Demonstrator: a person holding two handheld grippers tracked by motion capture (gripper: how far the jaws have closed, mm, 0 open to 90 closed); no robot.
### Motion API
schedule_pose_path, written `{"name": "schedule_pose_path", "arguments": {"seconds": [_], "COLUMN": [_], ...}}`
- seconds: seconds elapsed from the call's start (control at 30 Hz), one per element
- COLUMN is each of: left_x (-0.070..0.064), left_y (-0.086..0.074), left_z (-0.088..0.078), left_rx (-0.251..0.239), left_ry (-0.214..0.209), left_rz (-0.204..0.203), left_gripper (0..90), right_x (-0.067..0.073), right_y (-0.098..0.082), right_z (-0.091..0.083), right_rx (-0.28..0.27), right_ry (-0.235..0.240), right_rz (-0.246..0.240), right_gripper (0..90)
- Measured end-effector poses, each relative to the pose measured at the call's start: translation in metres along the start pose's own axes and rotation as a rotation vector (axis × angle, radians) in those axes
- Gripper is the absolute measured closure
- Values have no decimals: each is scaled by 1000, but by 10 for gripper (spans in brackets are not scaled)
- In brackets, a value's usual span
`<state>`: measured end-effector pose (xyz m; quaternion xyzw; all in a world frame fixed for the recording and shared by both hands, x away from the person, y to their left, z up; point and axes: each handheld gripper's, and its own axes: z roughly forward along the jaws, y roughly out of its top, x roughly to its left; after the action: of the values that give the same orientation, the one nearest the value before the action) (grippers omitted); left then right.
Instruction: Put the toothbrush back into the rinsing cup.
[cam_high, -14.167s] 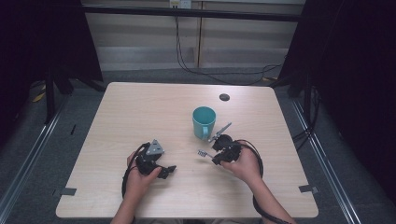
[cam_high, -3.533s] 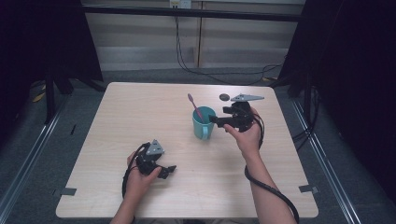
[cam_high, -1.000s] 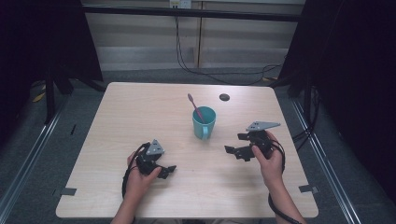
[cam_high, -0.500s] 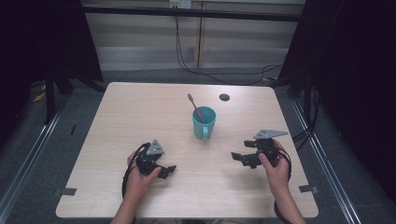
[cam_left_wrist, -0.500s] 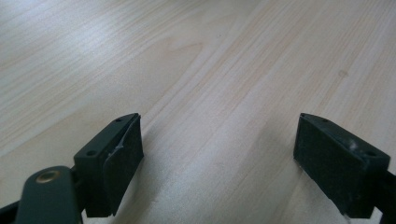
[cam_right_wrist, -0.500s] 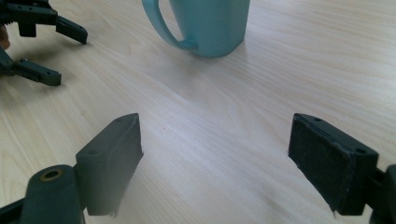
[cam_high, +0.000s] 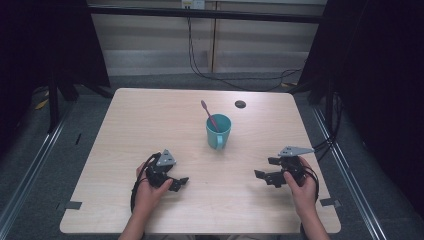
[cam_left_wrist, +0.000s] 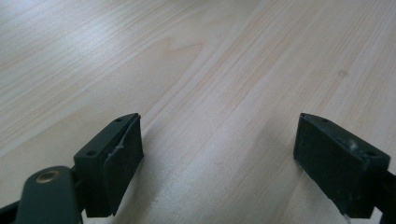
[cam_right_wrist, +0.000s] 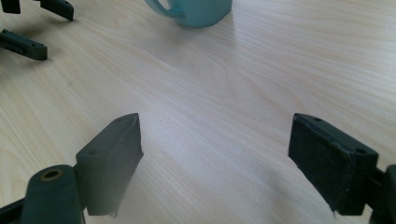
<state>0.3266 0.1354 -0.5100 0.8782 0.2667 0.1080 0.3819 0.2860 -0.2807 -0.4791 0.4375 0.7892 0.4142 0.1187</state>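
Observation:
A teal mug (cam_high: 218, 131) stands upright near the middle of the wooden table (cam_high: 150, 120). A pink toothbrush (cam_high: 209, 114) leans in it, head up and tilted to the far left. My right gripper (cam_high: 265, 168) rests low at the front right, well clear of the mug, open and empty. Its own view shows the wide-apart jaws of the right gripper (cam_right_wrist: 215, 158) over bare wood, with the mug (cam_right_wrist: 196, 11) ahead at the top edge. My left gripper (cam_high: 177, 184) sits at the front left, open and empty; the left gripper (cam_left_wrist: 219, 163) has only wood between its jaws.
A small dark round disc (cam_high: 240, 104) lies on the table behind the mug. Black cables trail from both grippers toward the front edge. The left gripper's jaws (cam_right_wrist: 28, 44) appear at the top left of the right gripper view. Dark floor surrounds the table.
The right gripper brought the toothbrush from the table to the mug, let it go there, and has drawn back to the front right, lower. The left gripper has stayed put.

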Motion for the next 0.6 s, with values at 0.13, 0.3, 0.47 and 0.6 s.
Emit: {"name": "schedule_pose_path", "arguments": {"seconds": [0.13, 0.3, 0.47, 0.6], "left_x": [0, 0, 0, 0], "left_y": [0, 0, 0, 0], "left_z": [0, 0, 0, 0], "left_rx": [0, 0, 0, 1], "left_ry": [0, 0, 0, 0], "left_rz": [0, 0, 0, 1], "left_gripper": [154, 154, 154, 154], "right_x": [-1, 1, 2, 3], "right_y": [-5, -12, -18, -23], "right_z": [-3, -3, -3, -2], "right_rx": [3, 24, 49, 66], "right_ry": [2, -16, -31, -39], "right_rz": [3, -16, -46, -61], "right_gripper": [172, 171, 172, 171]}}
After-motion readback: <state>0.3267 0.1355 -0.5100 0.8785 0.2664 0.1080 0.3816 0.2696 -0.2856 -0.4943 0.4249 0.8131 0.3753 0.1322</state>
